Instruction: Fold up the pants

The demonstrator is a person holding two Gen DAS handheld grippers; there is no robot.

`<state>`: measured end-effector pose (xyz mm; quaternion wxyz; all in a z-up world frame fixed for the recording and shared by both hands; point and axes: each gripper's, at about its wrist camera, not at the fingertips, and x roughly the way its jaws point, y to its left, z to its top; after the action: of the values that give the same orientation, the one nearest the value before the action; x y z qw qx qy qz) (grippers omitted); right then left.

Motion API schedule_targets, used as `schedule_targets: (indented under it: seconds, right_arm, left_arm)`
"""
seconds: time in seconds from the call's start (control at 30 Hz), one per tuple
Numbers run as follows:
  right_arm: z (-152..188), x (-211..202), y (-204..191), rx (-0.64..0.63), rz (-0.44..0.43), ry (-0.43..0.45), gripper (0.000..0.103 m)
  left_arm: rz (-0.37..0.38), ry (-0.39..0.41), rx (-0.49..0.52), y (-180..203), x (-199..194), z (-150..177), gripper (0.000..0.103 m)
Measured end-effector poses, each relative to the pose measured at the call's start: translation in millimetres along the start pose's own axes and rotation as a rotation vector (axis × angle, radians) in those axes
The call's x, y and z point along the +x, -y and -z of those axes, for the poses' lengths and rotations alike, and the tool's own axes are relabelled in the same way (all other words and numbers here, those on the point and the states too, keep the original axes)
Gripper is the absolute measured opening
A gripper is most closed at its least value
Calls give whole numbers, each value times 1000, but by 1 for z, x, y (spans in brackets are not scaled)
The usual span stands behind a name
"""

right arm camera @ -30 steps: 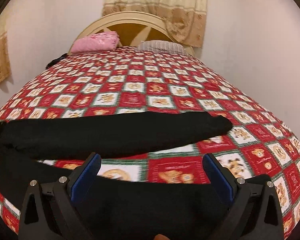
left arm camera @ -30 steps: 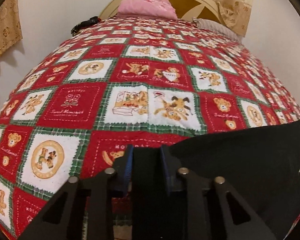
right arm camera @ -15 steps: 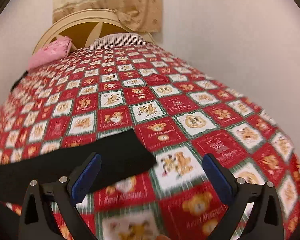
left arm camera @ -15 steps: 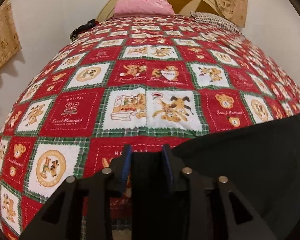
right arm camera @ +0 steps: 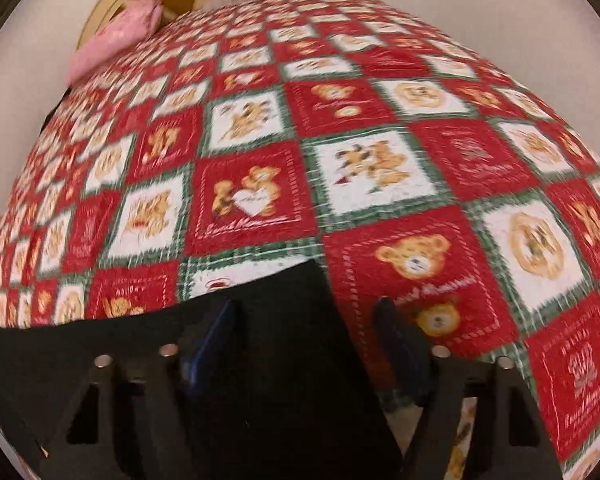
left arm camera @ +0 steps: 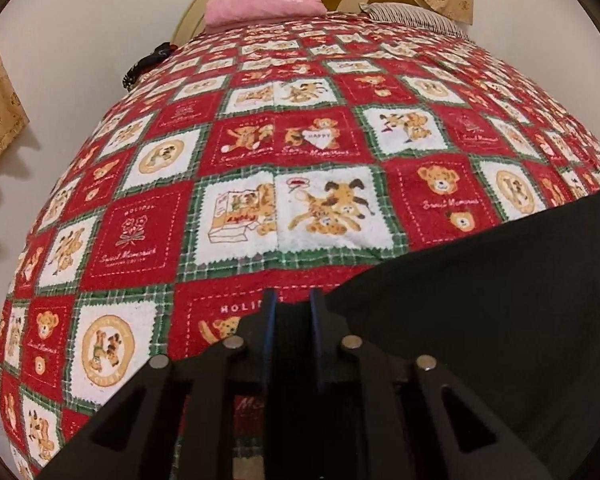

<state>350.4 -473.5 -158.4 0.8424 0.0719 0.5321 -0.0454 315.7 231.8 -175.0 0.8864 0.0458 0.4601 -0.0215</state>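
Two grippers work the black pants, which lie across the near end of a teddy-print quilt on the bed. Left gripper has its jaws pinched tight on one edge of the cloth, prob. as an anchor so that end stays put. Right gripper straddles the leg end, jaws closing w/ fabric between them, pads not clearly pressing yet; likely the grab for the fold.
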Motion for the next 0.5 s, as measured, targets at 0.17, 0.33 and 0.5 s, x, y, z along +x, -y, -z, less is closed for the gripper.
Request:
schedule_targets:
  seconds: [0.17,0.33,0.5]
  right_arm:
    - [2,-18,-14,-55,-38,54,12]
    - [8,-78,-27,-102,-76,230,11]
    - [38,-157,-38,-157,-146,469,11]
  left_arm:
    - [13,94,-39,-3,-20,-1,12]
    - [84,206,-80,-14,-64,1,12]
    - [178,318,-147,-26,-104,16,12]
